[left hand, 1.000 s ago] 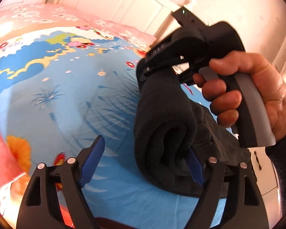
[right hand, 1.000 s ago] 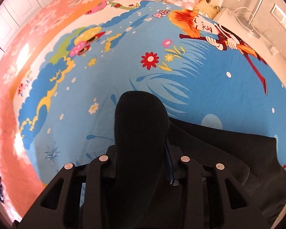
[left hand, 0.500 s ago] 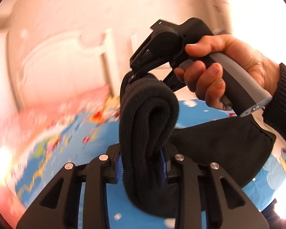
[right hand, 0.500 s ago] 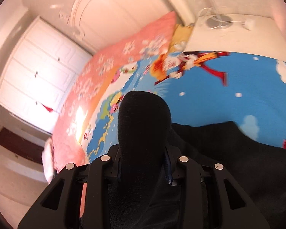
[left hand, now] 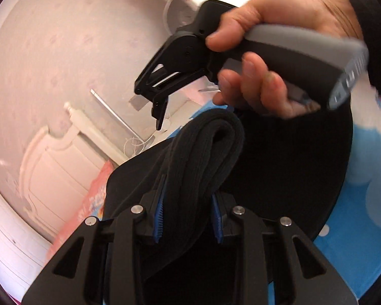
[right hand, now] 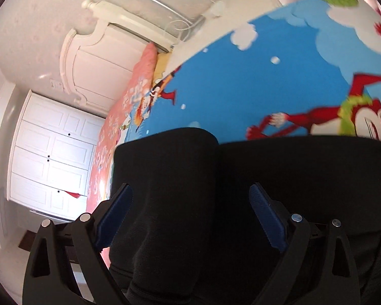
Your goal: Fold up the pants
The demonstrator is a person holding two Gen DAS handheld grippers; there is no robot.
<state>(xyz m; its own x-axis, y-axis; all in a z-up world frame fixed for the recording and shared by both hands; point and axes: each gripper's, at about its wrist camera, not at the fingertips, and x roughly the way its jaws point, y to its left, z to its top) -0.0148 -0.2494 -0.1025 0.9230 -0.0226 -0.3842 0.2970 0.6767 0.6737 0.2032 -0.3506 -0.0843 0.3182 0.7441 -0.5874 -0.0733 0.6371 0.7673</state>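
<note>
No text, brand or number can be read in either view. The bedsheet (right hand: 241,81) carries only cartoon figures, possibly blurred lettering.

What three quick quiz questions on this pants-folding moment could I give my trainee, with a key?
1. True or false: the left gripper is clamped on a folded roll of the black knit pants.
2. How do the right gripper's jaws stand? A) pressed on the fabric B) spread wide, pads clear of the fabric C) hidden from view
3. Fill in: the pants lie on a blue cartoon-print ______.

Key:
1. True; both blue pads squeeze the roll.
2. B; its jaws have just been opening, and the black fabric lies between the pads without being pressed.
3. Bedsheet.
</note>
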